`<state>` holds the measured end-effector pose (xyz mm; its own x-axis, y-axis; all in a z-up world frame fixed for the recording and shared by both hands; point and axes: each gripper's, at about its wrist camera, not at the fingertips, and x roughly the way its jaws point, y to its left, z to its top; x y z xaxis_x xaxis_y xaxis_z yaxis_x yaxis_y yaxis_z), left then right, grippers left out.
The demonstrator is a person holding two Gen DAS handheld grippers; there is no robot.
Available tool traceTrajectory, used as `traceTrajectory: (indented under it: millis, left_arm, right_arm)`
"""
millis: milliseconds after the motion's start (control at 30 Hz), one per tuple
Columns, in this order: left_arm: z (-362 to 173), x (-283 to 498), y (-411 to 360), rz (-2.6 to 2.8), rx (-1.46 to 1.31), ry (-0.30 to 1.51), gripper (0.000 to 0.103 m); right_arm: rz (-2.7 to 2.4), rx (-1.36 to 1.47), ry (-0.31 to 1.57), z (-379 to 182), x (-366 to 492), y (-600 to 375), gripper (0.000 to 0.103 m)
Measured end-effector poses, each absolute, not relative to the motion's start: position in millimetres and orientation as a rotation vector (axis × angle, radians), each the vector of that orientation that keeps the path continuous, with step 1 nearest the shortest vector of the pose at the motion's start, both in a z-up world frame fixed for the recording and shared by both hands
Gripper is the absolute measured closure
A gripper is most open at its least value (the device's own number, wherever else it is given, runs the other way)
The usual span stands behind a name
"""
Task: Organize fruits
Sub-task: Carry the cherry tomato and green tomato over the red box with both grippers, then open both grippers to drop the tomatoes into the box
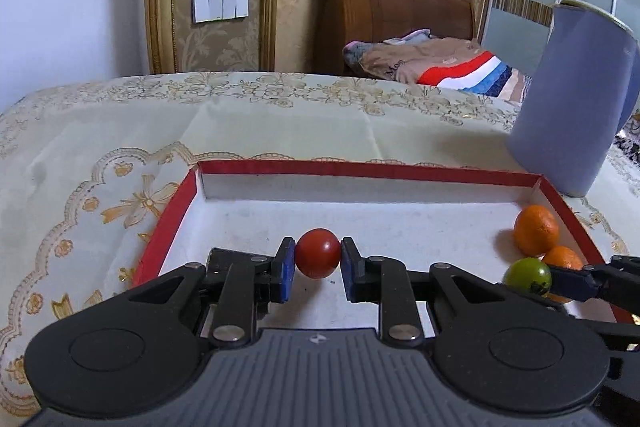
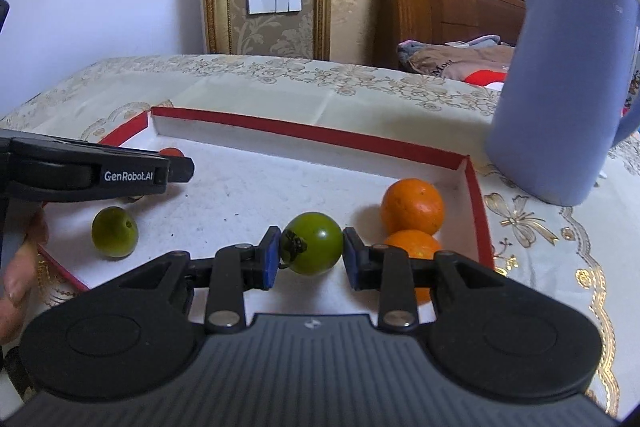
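My left gripper [image 1: 318, 259] is shut on a red tomato [image 1: 318, 253] just over the white floor of the red-rimmed box lid [image 1: 360, 169]. My right gripper [image 2: 311, 247] is shut on a green tomato [image 2: 314, 243], which also shows in the left wrist view [image 1: 527, 275]. Two oranges [image 2: 413, 206] [image 2: 414, 245] lie in the tray's right corner, right of my right gripper. A second green fruit [image 2: 115, 231] lies at the tray's left front. The left gripper's side [image 2: 80, 171] shows at the left, with a bit of the red tomato [image 2: 171, 151] behind it.
A tall blue jug [image 2: 560, 87] stands on the tablecloth just beyond the tray's right corner. The table [image 1: 280, 115] carries a cream cloth with gold embroidery. A wooden bed with a striped blanket [image 1: 460, 67] is behind it. A hand [image 2: 20, 267] shows at the left edge.
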<state>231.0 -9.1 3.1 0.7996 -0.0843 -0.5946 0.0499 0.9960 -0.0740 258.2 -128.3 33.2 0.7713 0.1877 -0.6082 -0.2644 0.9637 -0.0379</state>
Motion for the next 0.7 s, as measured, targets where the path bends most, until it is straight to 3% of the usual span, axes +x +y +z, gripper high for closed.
traceTrajectory:
  millis: [700]
  left_arm:
    - [3,231,-10,-0.075,-0.034,0.624,0.079]
  right_arm:
    - [0.22,-0.089,0.665,25,281,-124,0.072]
